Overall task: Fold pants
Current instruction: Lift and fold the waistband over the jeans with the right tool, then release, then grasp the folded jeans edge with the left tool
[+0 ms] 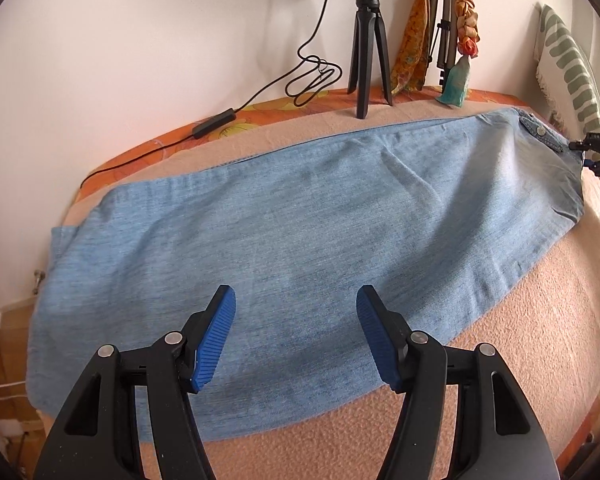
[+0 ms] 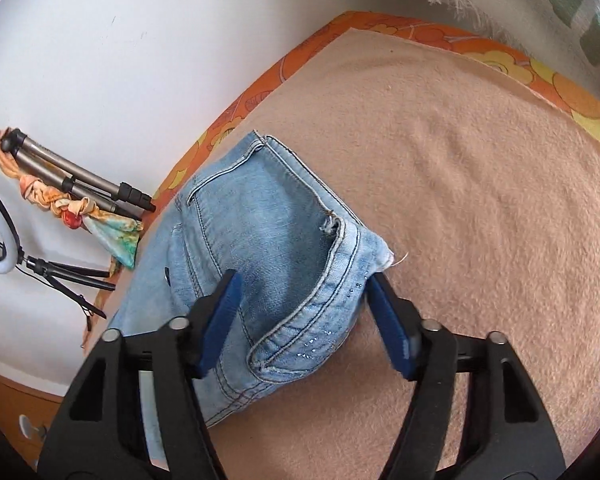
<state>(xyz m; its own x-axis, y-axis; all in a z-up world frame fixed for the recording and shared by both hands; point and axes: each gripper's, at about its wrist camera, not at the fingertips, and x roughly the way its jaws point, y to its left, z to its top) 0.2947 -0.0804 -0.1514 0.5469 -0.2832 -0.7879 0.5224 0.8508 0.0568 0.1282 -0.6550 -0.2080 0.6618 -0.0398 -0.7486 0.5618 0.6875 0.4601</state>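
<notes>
Light blue denim pants lie flat and lengthwise across a peach blanket, waistband at the far right. My left gripper hovers open over the leg end, with nothing between its blue pads. In the right wrist view the waist end of the pants fills the middle. My right gripper straddles the waistband corner with its belt loop. Its jaws stand wide, the denim lies between them, and the pads do not press on it. The right gripper also shows small at the pants' waist in the left wrist view.
A black tripod with a ring light and a trailing cable stands at the bed's far edge by the white wall. A second tripod draped with scarves leans in the corner. A striped pillow sits at the right.
</notes>
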